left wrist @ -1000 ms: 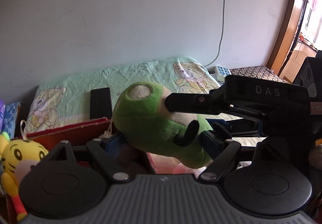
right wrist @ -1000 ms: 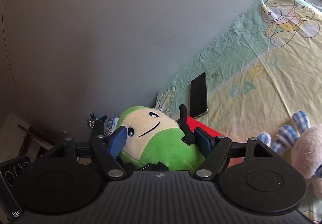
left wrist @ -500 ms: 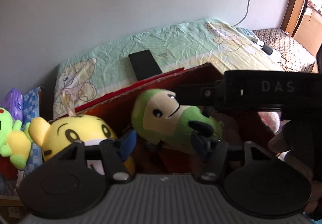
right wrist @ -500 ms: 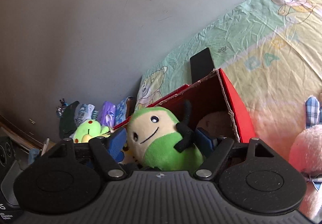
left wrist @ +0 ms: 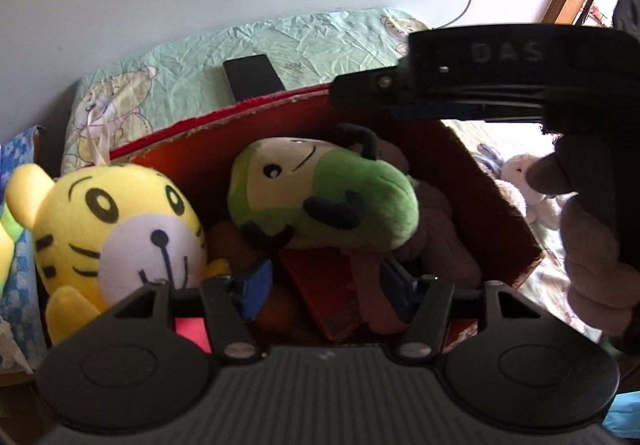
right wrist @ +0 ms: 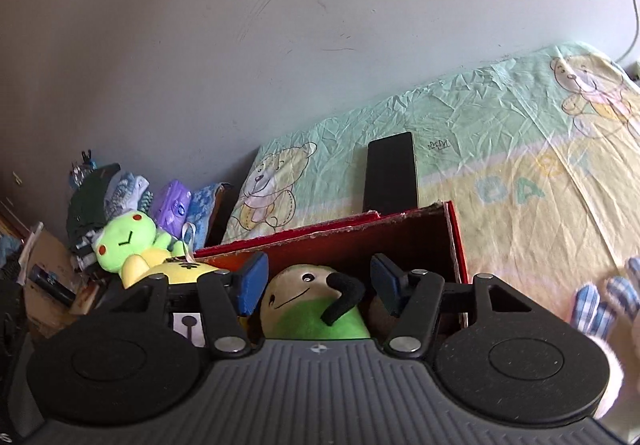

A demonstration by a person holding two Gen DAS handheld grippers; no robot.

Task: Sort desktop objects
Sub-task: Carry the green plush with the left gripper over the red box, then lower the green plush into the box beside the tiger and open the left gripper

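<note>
Box: a red cardboard box [left wrist: 256, 109] with its top open sits on the bed sheet with teddy bears on it [right wrist: 520, 149]. I tell every place from this box.
Green toy: a soft green and cream plush toy with black arms [left wrist: 320, 193] lies inside the box, on top of a brown soft toy [left wrist: 436, 245]. It lies on its side, long way across the box, face up.
Right gripper: the black right gripper [right wrist: 316, 287] is above the box, right over the green toy. Its blue pads [right wrist: 253, 285] are spread wide, one on each side of the toy, not touching it.
Left gripper: the black left gripper [left wrist: 326, 285] is at the near edge of the box, fingers apart, holding nothing. The green toy is just ahead of it.
Nearer one: the right, I think.
Yellow toy: a yellow tiger plush [left wrist: 116, 229] sits at the left end of the box.
Phone: a flat black phone [right wrist: 391, 173] lies on the sheet behind the box.
Next: I think the right gripper can lift away.
</note>
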